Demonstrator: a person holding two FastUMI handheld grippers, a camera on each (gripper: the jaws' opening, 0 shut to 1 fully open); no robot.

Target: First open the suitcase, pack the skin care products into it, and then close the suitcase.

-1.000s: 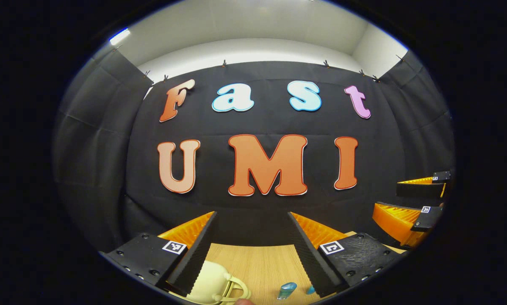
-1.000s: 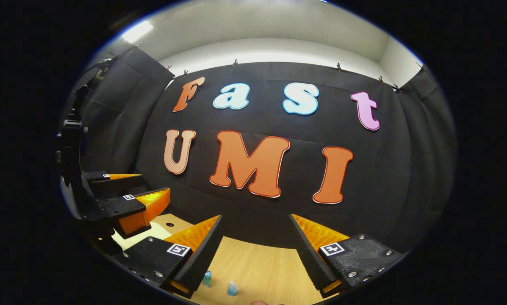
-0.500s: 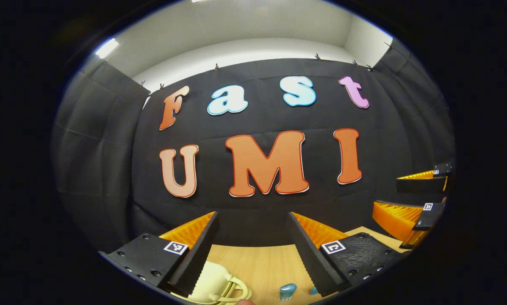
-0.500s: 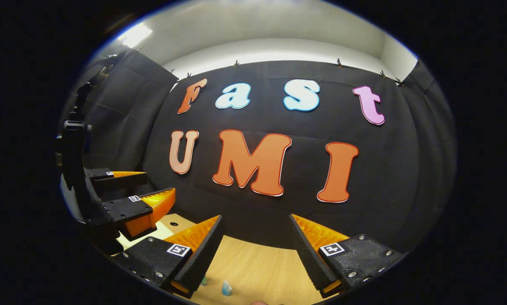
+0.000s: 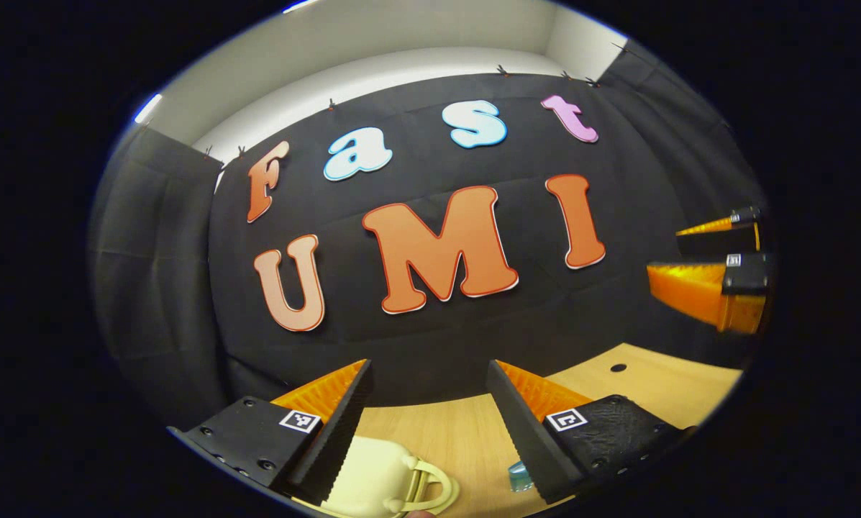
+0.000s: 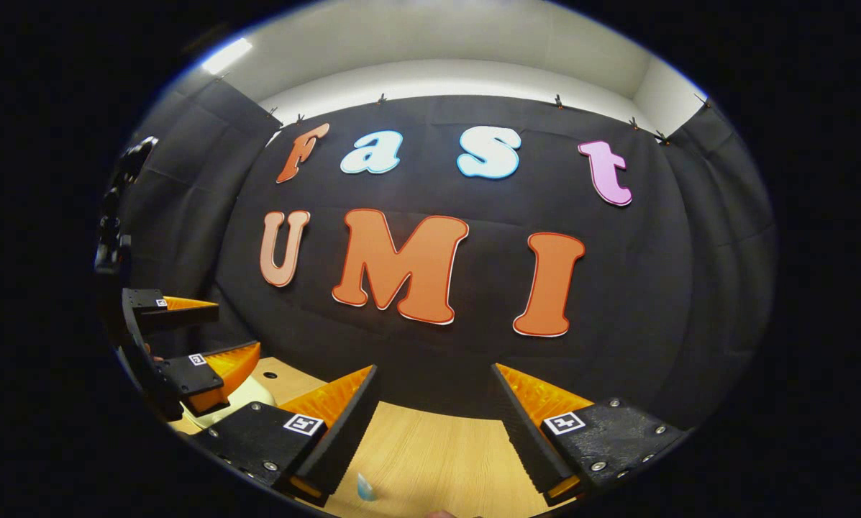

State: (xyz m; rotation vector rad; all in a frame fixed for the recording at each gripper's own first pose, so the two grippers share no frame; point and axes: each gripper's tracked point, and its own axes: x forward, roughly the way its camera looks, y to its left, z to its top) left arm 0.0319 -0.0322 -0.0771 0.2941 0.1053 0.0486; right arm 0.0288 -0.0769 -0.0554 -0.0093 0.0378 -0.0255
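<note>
Left gripper (image 5: 426,421) and right gripper (image 6: 434,424) both gape, level.

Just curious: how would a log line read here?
left gripper: open | right gripper: open | suitcase: untouched | bottle: on table

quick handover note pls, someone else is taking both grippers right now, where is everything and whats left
Left gripper: open, holding nothing, above the wooden table.
Right gripper: open, holding nothing.
Cream suitcase lies just below the left gripper's left finger, handle toward the middle; whether it is latched cannot be told.
A small blue bottle stands by the left gripper's right finger; one blue bottle shows in the right gripper view.
Nothing looks packed. Left: open the suitcase, pack, close.
</note>
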